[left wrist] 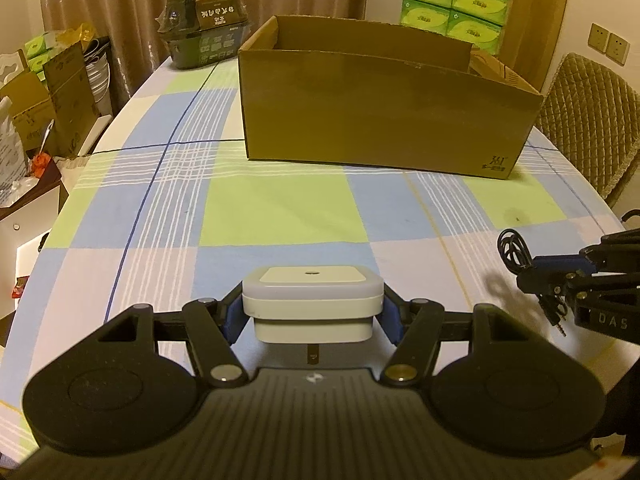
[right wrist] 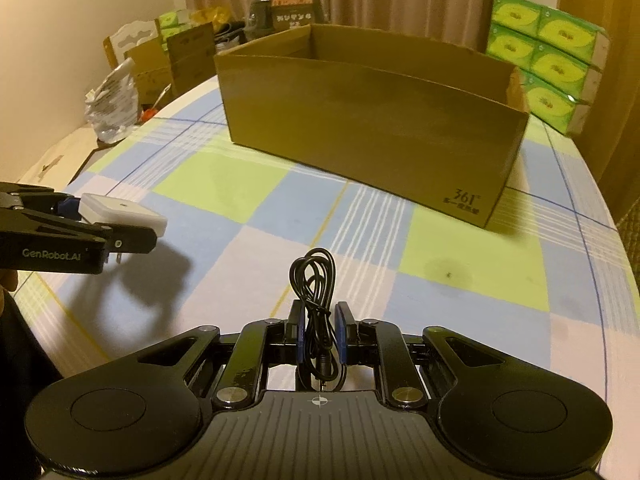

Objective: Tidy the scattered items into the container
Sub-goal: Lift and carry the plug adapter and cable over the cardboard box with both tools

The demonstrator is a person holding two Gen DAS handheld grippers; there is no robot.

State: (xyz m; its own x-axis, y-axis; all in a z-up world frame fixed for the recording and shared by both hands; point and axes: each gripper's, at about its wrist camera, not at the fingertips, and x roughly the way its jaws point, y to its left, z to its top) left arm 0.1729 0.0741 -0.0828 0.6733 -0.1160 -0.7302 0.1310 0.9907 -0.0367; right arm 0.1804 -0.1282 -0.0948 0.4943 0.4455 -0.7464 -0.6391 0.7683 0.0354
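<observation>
My left gripper [left wrist: 313, 312] is shut on a white square plug-in night light [left wrist: 312, 300] and holds it above the checked tablecloth; it also shows at the left of the right wrist view [right wrist: 122, 214]. My right gripper [right wrist: 319, 322] is shut on a coiled black audio cable [right wrist: 316, 280], which also shows at the right of the left wrist view [left wrist: 516, 254]. The open cardboard box [left wrist: 380, 120] stands ahead on the table, and in the right wrist view [right wrist: 360, 128] it is further back, centre.
A dark packaged box [left wrist: 206, 28] sits at the table's far left corner. Green tissue packs [left wrist: 456, 4] are stacked behind the cardboard box. A padded chair [left wrist: 588, 120] stands at the right. Cartons and bags [left wrist: 48, 100] crowd the left beyond the table edge.
</observation>
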